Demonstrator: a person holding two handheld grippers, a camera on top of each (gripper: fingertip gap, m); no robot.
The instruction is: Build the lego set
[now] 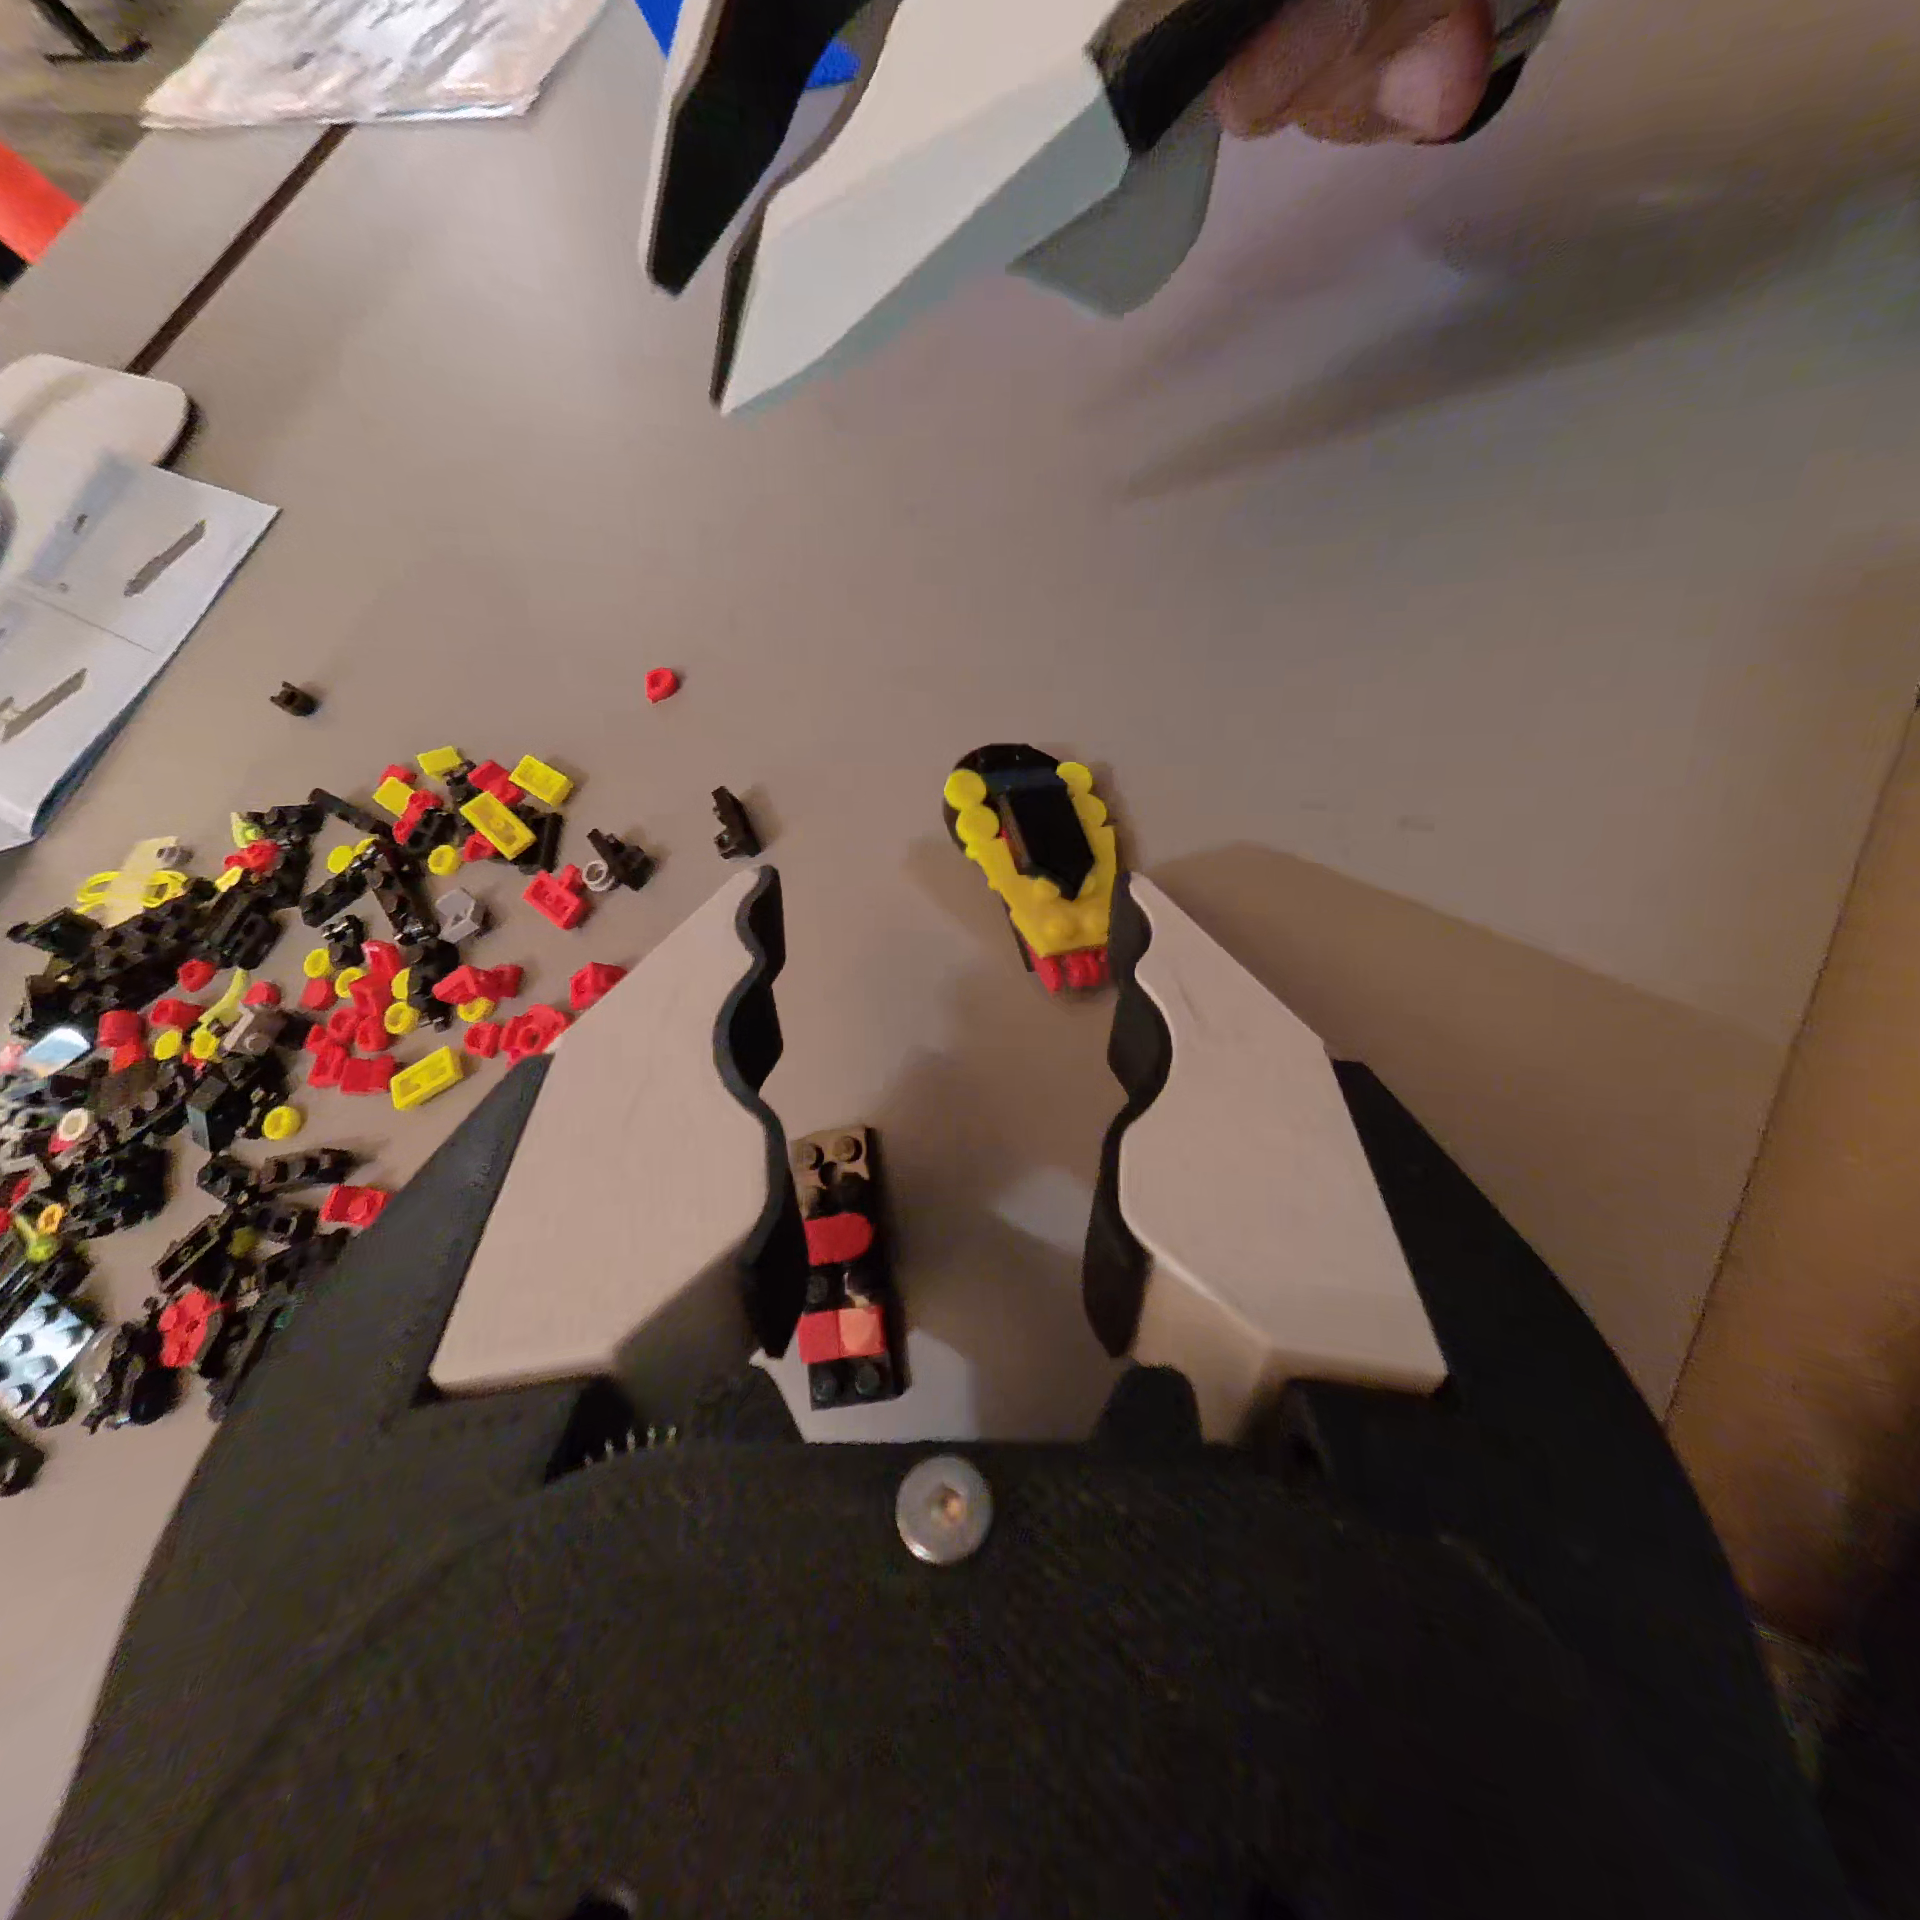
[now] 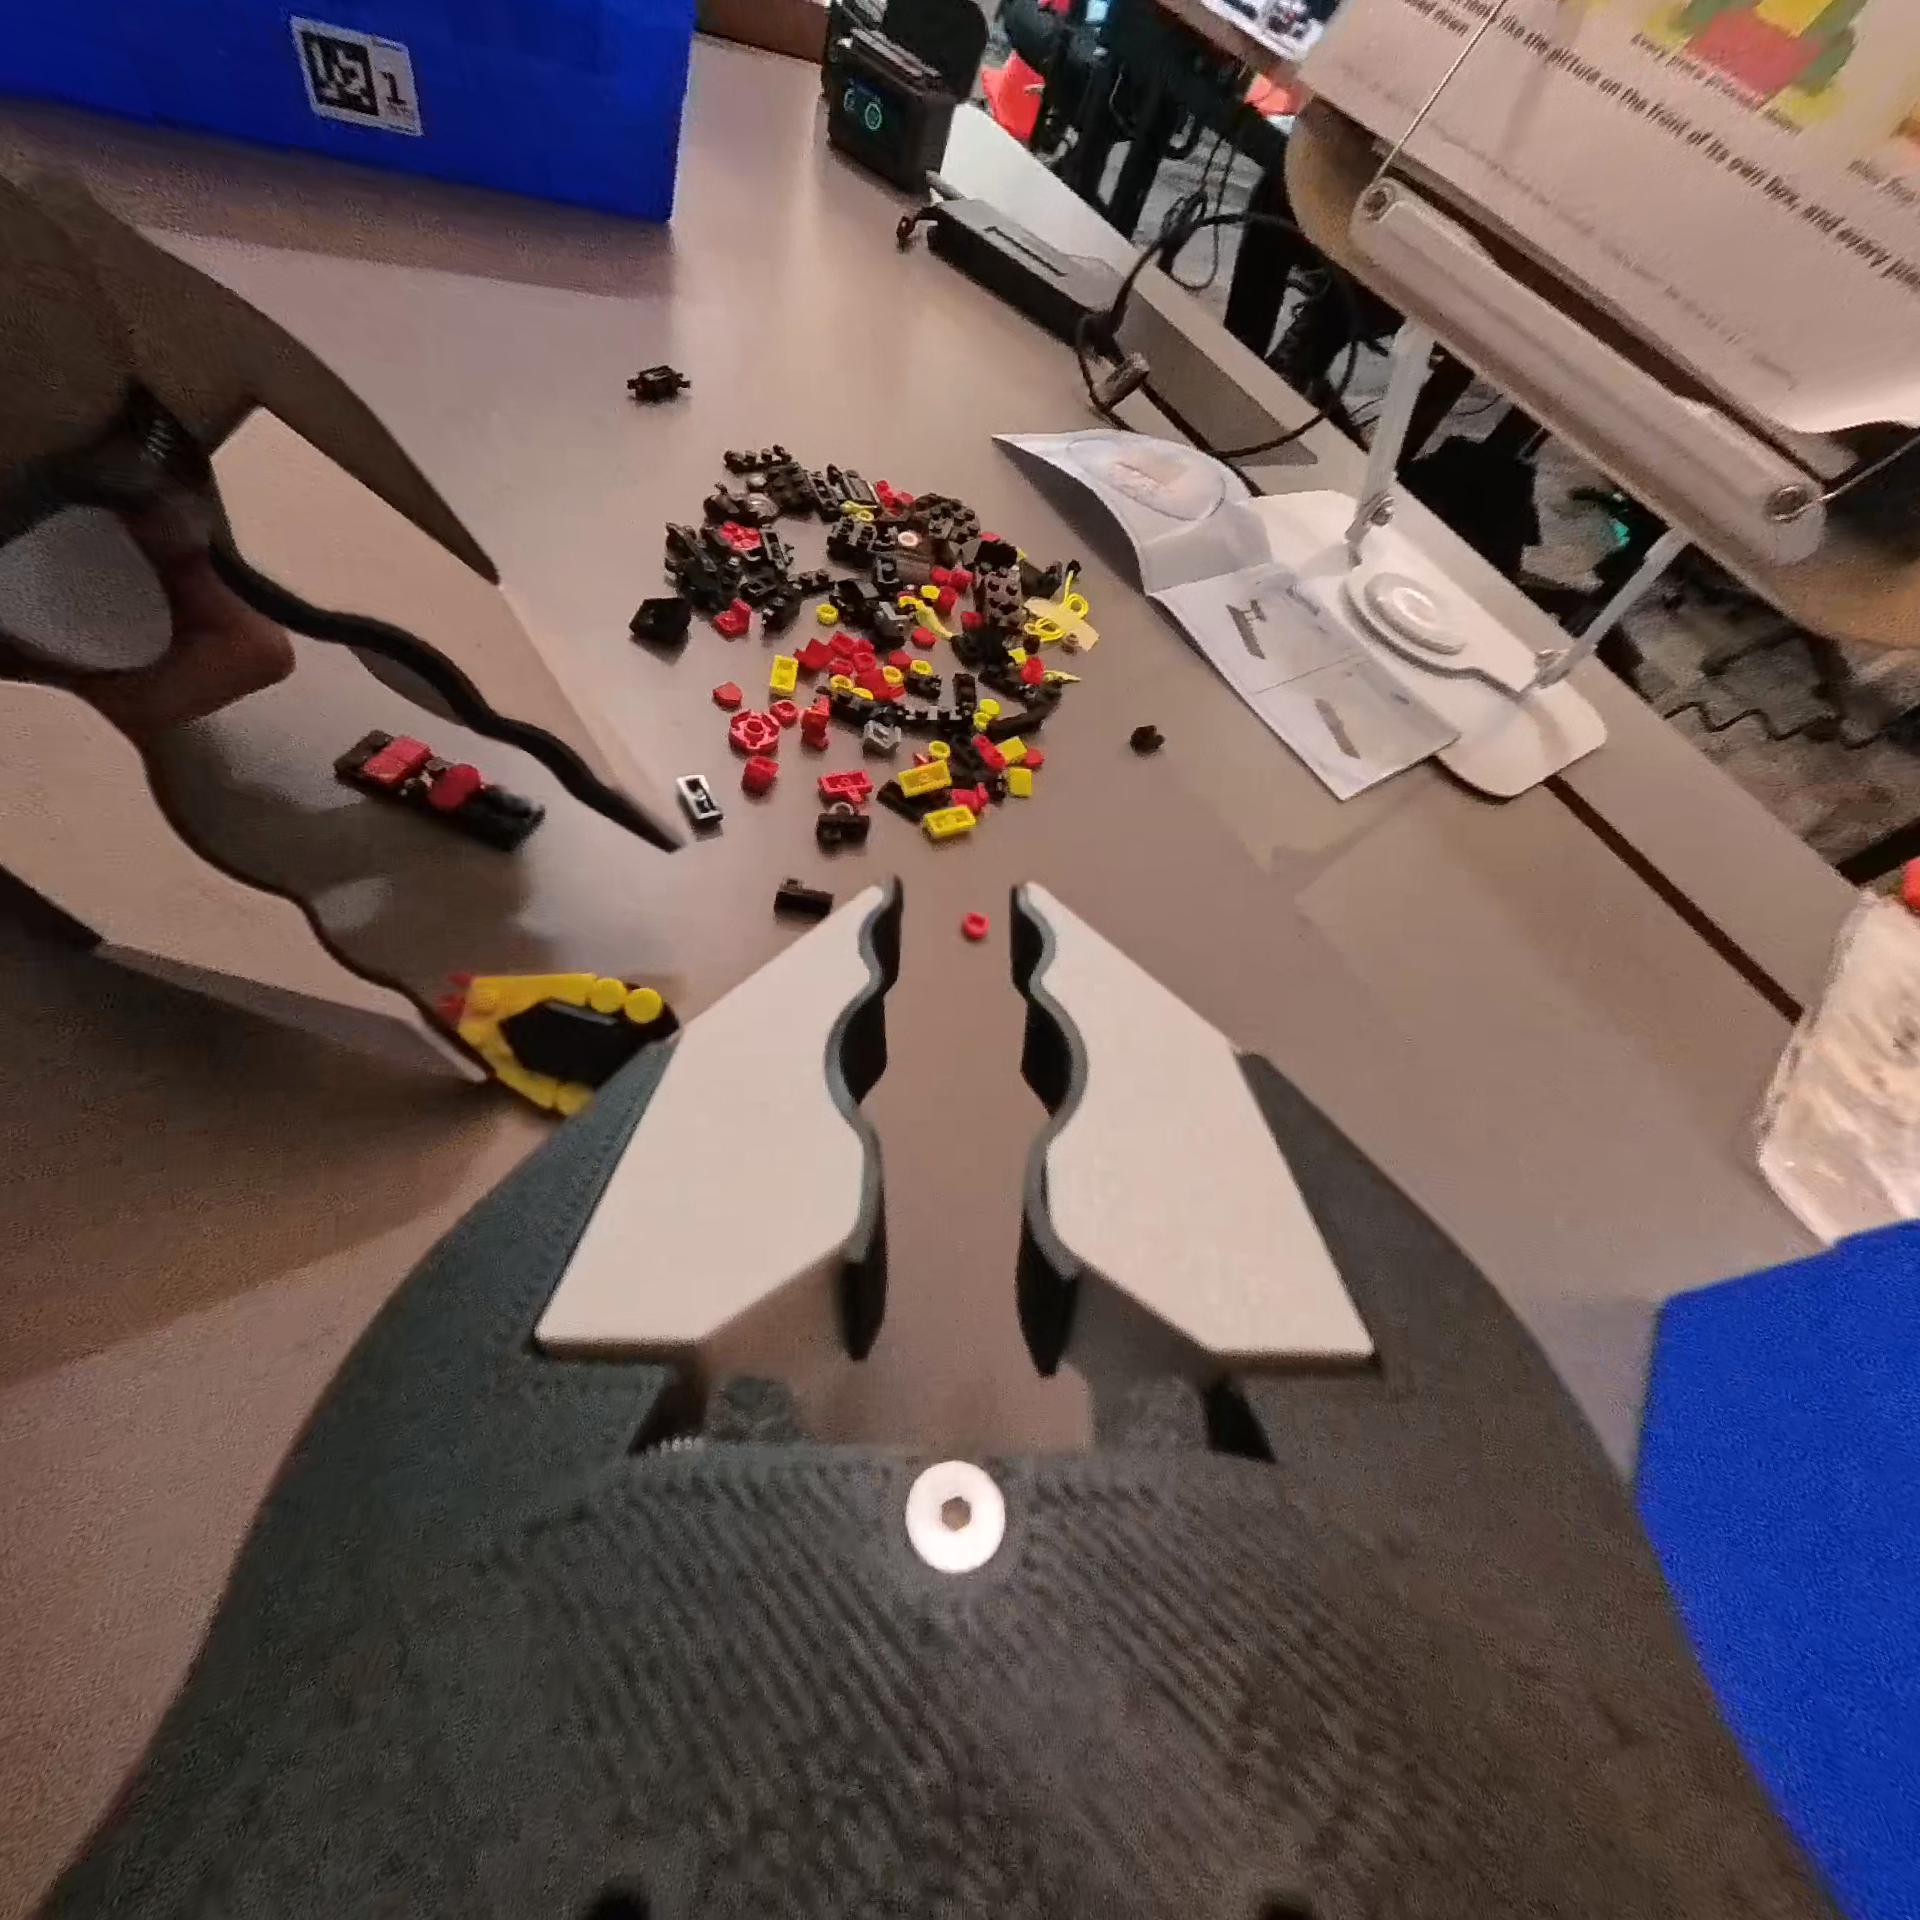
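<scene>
My left gripper (image 1: 951,899) is open above the table. A black and red lego strip (image 1: 844,1268) lies on the table between its fingers, near the left one. A yellow, black and red lego assembly (image 1: 1039,862) lies just ahead of its right fingertip. My right gripper (image 2: 956,899) is open and empty, low over the table, with a small red stud (image 2: 974,925) lying between its fingertips. In the right wrist view the yellow assembly (image 2: 561,1023) and the black and red strip (image 2: 436,784) lie at the left under the left gripper. A pile of loose red, yellow and black pieces (image 2: 883,665) lies ahead.
The loose pile (image 1: 260,997) sits left of my left gripper. An instruction booklet (image 2: 1257,613) and a white lamp base (image 2: 1455,644) are at the right, a blue box (image 2: 416,94) at the back, a clear bag (image 2: 1860,1091) at the right edge. The table edge (image 1: 1766,1091) runs close on the right. Spacing between my two grippers at the tips: around 10 centimeters.
</scene>
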